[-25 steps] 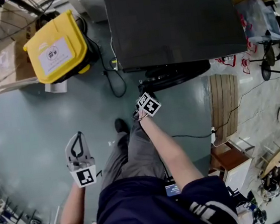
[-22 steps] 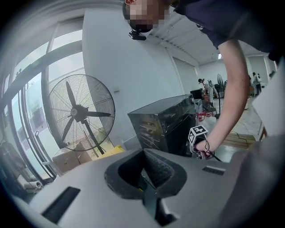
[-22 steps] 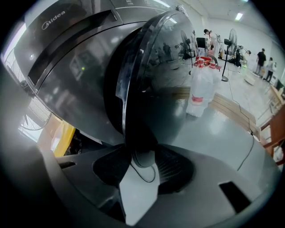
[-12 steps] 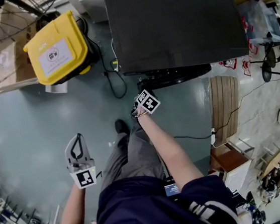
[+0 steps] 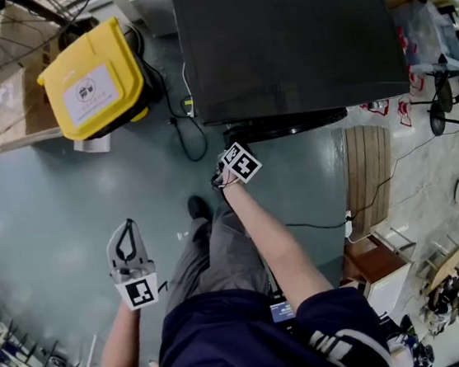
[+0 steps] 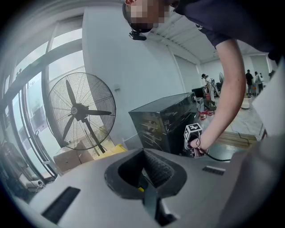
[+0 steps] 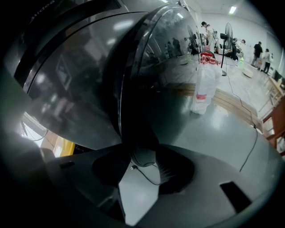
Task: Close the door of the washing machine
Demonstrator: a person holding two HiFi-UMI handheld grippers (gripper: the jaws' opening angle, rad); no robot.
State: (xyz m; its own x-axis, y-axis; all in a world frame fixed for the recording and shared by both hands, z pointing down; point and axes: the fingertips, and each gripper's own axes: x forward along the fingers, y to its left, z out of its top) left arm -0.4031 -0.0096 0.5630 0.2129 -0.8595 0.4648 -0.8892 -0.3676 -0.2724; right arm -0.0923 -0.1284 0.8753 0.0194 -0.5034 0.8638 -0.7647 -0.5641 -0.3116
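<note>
Below, seemingly concrete floor (image 5: 33,203) surrounds the washing machine (image 5: 286,34).

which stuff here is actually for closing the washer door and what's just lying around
For the job:
washing machine
door
right hand-held gripper

Lying about:
yellow case
cardboard box
fan
wooden pallet
left hand-held gripper, idle
</note>
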